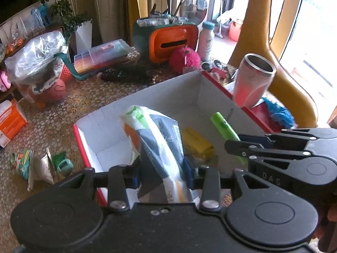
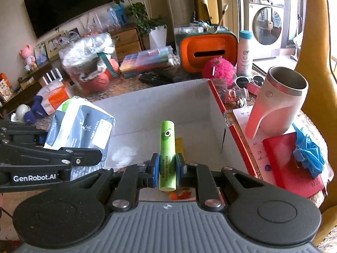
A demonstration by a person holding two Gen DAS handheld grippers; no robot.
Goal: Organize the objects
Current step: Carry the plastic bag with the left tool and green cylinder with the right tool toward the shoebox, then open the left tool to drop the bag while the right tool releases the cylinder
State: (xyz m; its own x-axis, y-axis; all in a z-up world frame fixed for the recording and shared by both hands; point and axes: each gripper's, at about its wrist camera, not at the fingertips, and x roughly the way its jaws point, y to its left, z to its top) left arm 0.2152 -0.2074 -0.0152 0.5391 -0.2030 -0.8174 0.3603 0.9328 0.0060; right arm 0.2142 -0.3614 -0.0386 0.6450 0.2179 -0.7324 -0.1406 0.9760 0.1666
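My right gripper [image 2: 166, 166] pinches a green tube [image 2: 167, 154] pointing away over the white box [image 2: 147, 105]; my left gripper [image 1: 162, 175] clamps a tissue pack [image 1: 155, 143] beside it.

My matt black plastic left gripper [image 1: 162, 177] pinches a glossy, crinkled plastic packet [image 1: 155, 145] and my right gripper [image 2: 166, 169] a smooth green plastic tube [image 2: 167, 154], over a matt white cardboard box [image 2: 147, 107] beside a brushed-metal-rimmed mug [image 2: 280, 103] and a fuzzy pink ball [image 2: 219, 69].
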